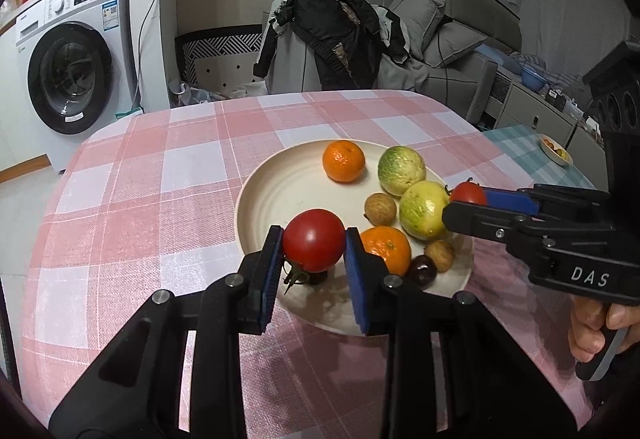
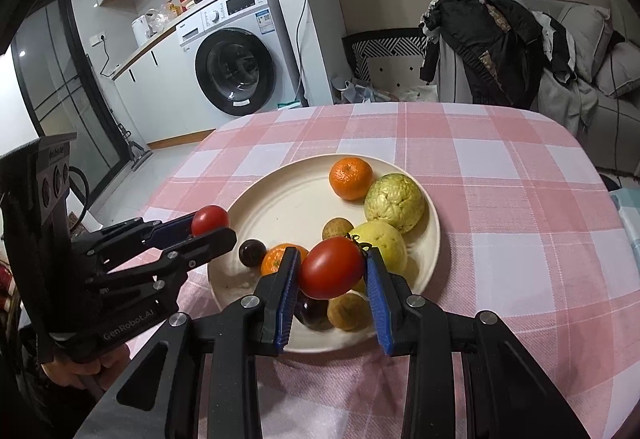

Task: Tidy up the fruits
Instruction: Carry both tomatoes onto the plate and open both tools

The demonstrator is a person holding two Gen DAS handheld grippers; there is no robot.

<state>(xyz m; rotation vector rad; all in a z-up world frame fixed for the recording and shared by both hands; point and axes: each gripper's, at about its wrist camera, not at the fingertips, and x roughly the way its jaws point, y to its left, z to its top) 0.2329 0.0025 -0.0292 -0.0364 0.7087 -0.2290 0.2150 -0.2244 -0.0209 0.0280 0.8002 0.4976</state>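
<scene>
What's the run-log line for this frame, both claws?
left claw: shut on round tomato | right claw: shut on oval tomato | plate: oranges, green fruits remain

Left gripper (image 1: 314, 241): angled downward, blue pads clamped on a red tomato (image 1: 314, 239). Right gripper (image 2: 332, 271): likewise angled down, pads pinching a second tomato (image 2: 331, 267). A hand (image 1: 596, 323) grips the right handle.
</scene>
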